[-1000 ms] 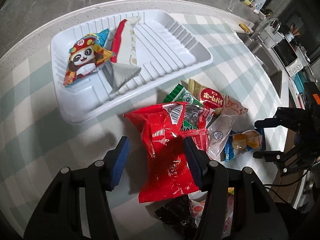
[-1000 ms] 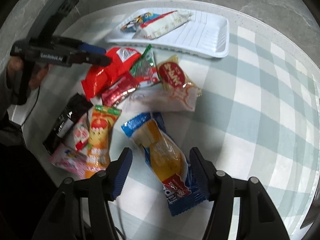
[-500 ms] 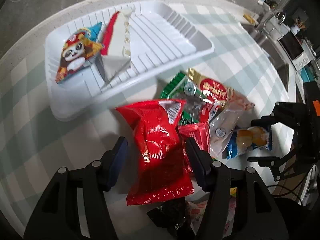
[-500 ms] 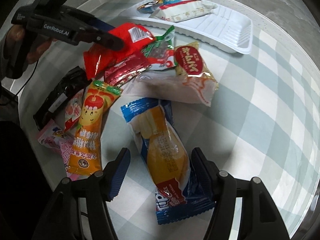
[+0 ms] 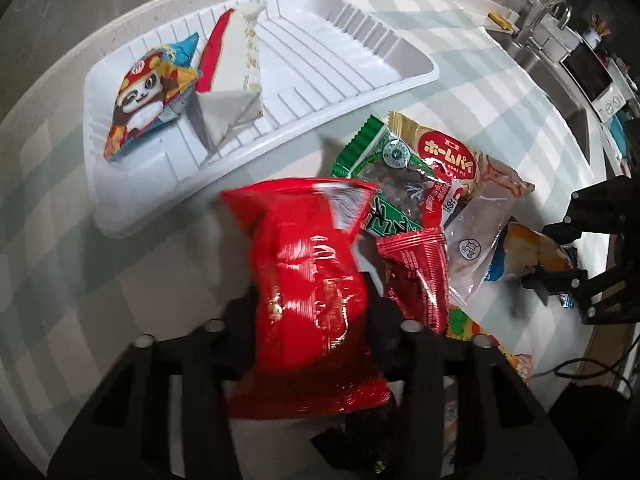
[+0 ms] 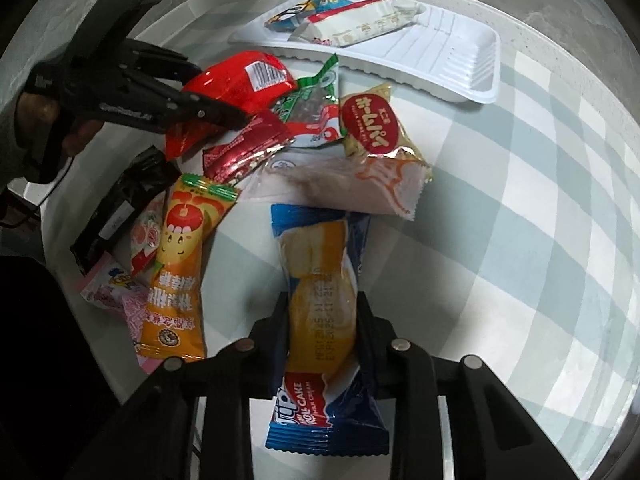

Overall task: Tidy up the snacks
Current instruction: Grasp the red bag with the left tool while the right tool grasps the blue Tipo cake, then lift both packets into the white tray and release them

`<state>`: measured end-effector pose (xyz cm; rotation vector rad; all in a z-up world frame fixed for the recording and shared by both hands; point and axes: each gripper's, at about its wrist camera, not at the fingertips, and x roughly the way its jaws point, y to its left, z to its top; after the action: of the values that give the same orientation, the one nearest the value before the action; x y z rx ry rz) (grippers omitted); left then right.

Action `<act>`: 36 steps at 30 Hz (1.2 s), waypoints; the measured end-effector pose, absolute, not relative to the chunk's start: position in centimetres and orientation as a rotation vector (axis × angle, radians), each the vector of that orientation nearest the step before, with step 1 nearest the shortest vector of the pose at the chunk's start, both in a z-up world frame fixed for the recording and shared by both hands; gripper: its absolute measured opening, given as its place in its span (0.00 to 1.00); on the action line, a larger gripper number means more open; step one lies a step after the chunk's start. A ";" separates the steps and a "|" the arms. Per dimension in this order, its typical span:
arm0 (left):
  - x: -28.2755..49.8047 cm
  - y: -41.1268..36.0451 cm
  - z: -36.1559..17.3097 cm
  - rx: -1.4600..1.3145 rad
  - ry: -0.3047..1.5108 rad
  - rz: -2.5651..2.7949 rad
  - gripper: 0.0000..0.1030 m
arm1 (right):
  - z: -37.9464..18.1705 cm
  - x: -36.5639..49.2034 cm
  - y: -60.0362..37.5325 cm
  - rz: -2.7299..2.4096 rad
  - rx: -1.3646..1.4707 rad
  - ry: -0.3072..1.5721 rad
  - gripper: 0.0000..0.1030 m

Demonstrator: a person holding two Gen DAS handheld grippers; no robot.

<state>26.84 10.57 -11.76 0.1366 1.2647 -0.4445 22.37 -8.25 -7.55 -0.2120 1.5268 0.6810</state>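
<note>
My left gripper (image 5: 312, 312) is shut on a big red snack bag (image 5: 308, 292), which also shows in the right wrist view (image 6: 236, 84). My right gripper (image 6: 320, 312) is shut on a blue roll cake pack (image 6: 320, 300), seen far right in the left wrist view (image 5: 528, 256). A white tray (image 5: 360, 60) at the table's far side holds a panda pack (image 5: 148, 92) and a white and red pack (image 5: 236, 64). Between tray and grippers lies a pile: a green pack (image 5: 384, 168), a red-label pie pack (image 5: 444, 152) and a clear pack (image 5: 480, 232).
An orange apple pack (image 6: 180, 264), a small red pack (image 6: 244, 148), a black pack (image 6: 120, 208) and pink packs (image 6: 116, 288) lie at the pile's near-left in the right wrist view. The round checked table (image 6: 520, 220) ends near a sink (image 5: 560, 52).
Both grippers went from open to shut: the left closed on the red bag, the right on the roll cake pack. Both moved in closer to the packs.
</note>
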 end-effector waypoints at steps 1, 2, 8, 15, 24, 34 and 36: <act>26.9 10.9 -11.8 0.109 1.266 -0.452 0.35 | -7.5 22.6 -8.7 0.686 -0.185 1.533 0.30; 27.1 11.4 -11.8 0.070 1.266 -0.463 0.34 | -7.7 22.7 -9.0 0.693 -0.145 1.542 0.30; 27.8 14.4 -12.3 -0.151 1.295 -0.497 0.30 | -8.4 23.2 -11.1 0.698 0.076 1.576 0.30; 27.8 15.6 -12.1 -0.224 1.292 -0.518 0.29 | -8.5 22.9 -13.1 0.706 0.341 1.584 0.30; 27.8 17.2 -9.9 -0.342 1.253 -0.549 0.29 | -6.7 23.7 -14.6 0.728 0.623 1.508 0.30; 31.7 17.9 -6.0 -0.410 1.176 -0.564 0.29 | -5.5 28.9 -13.8 0.764 0.768 1.396 0.30; 32.8 17.7 -5.4 -0.402 1.166 -0.561 0.29 | -5.3 30.4 -13.8 0.759 0.794 1.370 0.30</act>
<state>32.77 17.74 -5.41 -0.4016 1.1659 -0.5607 30.36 -13.77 -5.26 0.7943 1.3703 0.7591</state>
